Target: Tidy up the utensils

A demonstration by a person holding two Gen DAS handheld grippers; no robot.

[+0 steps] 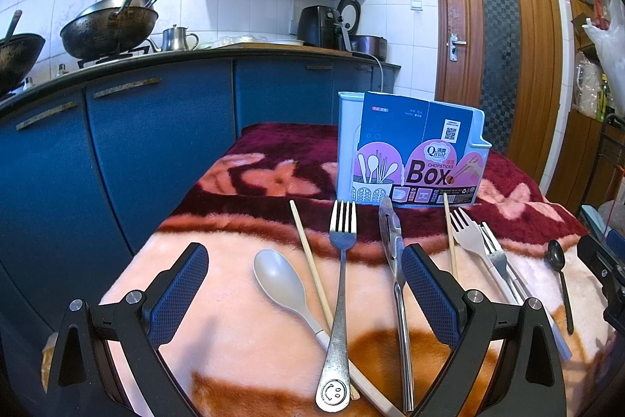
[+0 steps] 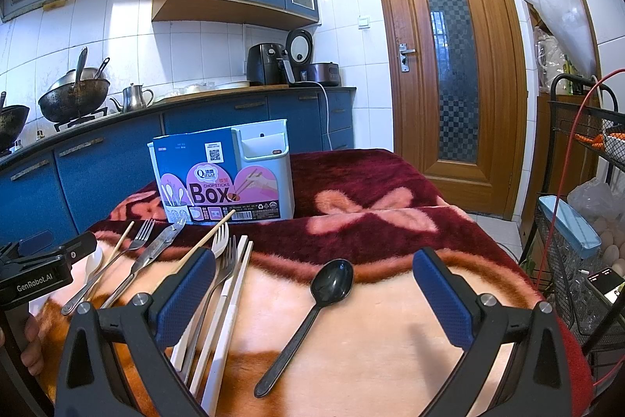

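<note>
Holder card (image 1: 422, 159) reads "CHOPSTICKS Box"; left gripper (image 2: 35, 276) "GenRobot.AI".

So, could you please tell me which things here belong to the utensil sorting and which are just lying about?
For the job: chopsticks box, black spoon, metal fork, grey spoon, knife, wooden chopstick.
Lying about: wok, kettle, air fryer.

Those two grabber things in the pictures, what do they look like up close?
Each gripper, left and right, has black angular plastic arms with silver screw heads, ending in fingers faced with blue, finely textured pads. White "GenRobot.AI" lettering marks the left one's black body.
</note>
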